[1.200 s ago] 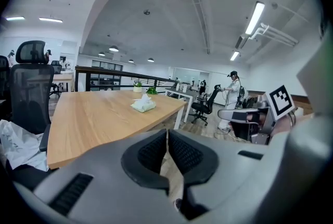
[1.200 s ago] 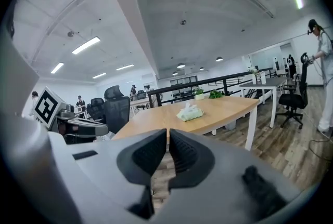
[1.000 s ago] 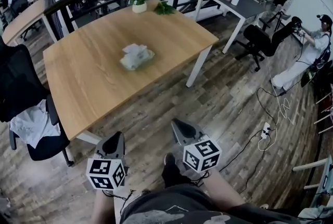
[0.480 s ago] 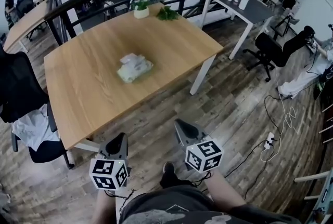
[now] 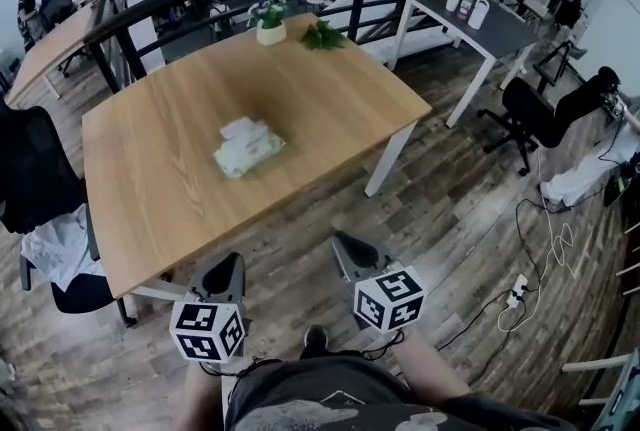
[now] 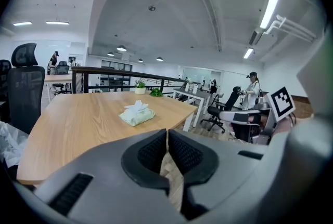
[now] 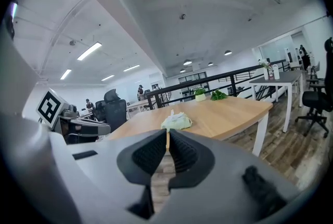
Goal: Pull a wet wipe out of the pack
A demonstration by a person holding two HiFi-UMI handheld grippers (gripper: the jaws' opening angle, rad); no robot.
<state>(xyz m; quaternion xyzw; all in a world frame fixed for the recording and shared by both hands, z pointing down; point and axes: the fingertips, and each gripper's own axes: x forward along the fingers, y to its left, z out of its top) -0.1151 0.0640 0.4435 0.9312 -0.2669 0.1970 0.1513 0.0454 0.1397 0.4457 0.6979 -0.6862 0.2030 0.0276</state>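
A pale green wet wipe pack (image 5: 247, 147) with a white wipe sticking up from its top lies in the middle of the wooden table (image 5: 330, 89). Both grippers hang over the floor short of the table's near edge, well away from the pack. My left gripper (image 5: 228, 264) is shut with nothing in it, and so is my right gripper (image 5: 342, 244). In the left gripper view the pack (image 6: 137, 114) sits ahead beyond the closed jaws (image 6: 167, 132). The right gripper view shows the pack (image 7: 177, 121) just above its closed jaws (image 7: 167, 133).
A black chair (image 5: 40, 179) with white cloth on it stands at the table's left. A potted plant (image 5: 268, 19) and green leaves (image 5: 322, 36) sit at the table's far edge. A grey table (image 5: 470, 24), an office chair (image 5: 535, 114) and floor cables (image 5: 515, 289) are to the right.
The person has walked closer to the table, carrying both grippers forward. The near table edge now lies closer to the grippers. Both stay shut.
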